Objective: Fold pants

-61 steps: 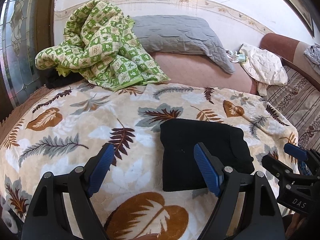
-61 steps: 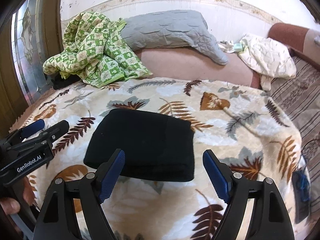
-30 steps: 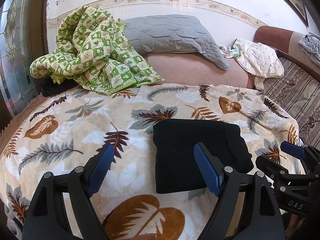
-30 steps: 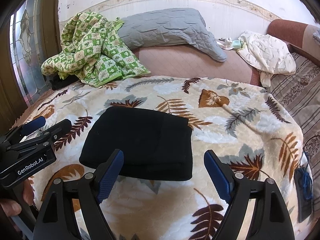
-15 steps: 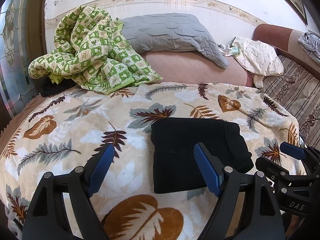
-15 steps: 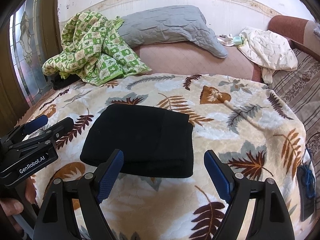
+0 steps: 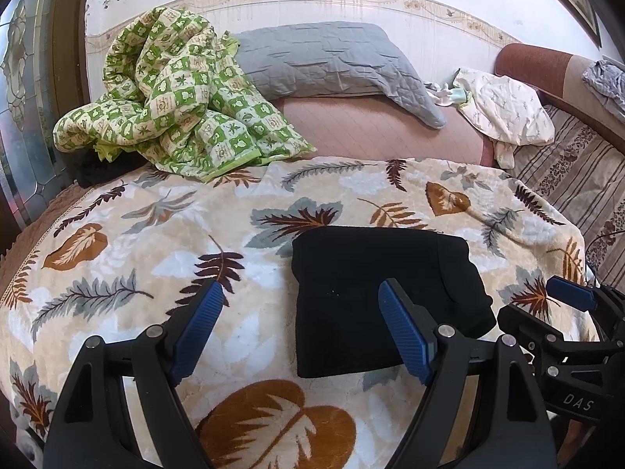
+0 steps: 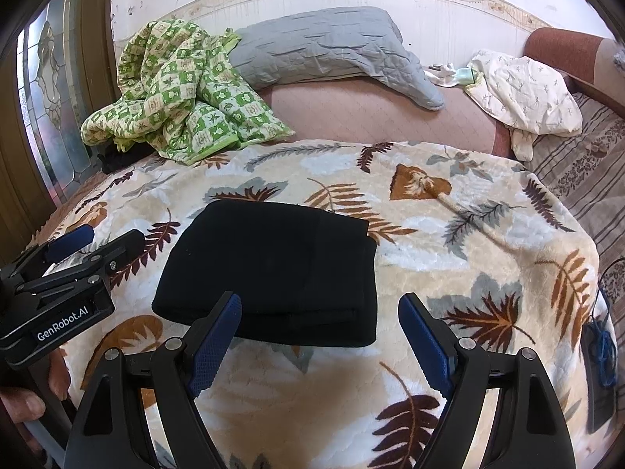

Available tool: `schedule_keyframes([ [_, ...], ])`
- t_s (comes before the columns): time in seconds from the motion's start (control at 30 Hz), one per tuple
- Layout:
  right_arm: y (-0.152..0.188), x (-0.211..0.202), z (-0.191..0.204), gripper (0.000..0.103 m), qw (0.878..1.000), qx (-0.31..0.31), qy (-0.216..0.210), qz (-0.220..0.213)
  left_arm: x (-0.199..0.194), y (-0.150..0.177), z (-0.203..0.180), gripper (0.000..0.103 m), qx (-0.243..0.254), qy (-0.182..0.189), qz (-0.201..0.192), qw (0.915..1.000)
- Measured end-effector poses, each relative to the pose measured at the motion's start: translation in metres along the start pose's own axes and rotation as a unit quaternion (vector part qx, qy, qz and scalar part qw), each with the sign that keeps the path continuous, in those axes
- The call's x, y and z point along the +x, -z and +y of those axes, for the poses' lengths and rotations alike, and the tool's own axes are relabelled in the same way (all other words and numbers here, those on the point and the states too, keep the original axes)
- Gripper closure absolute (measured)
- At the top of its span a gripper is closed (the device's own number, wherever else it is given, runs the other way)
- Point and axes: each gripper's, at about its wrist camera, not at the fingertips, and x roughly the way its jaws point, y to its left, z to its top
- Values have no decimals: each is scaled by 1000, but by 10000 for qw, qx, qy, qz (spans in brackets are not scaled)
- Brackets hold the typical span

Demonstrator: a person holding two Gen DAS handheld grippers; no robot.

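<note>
The black pants (image 7: 375, 293) lie folded into a compact rectangle on the leaf-patterned blanket (image 7: 156, 234); they also show in the right wrist view (image 8: 273, 269). My left gripper (image 7: 300, 328) is open and empty, held back near the blanket's front edge, left of the pants. My right gripper (image 8: 318, 336) is open and empty, held just in front of the pants' near edge. Each gripper shows at the edge of the other's view: the right one (image 7: 566, 312), the left one (image 8: 74, 258).
A green checked quilt (image 7: 172, 101) is heaped at the back left. A grey pillow (image 7: 328, 58) leans on the wall. A white cloth (image 7: 508, 109) lies at the back right by a striped mattress (image 7: 578, 179). A glass door (image 7: 19, 78) stands at the left.
Both grippers drew back slightly and stayed open. The folded pants have not moved on the blanket.
</note>
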Motion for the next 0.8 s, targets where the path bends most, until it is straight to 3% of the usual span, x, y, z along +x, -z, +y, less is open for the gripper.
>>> schedule_keyframes([
  [0.8,5,2,-1,19,10000,32,-2,94,-3,4,-4,20,87,93,-64,9999],
])
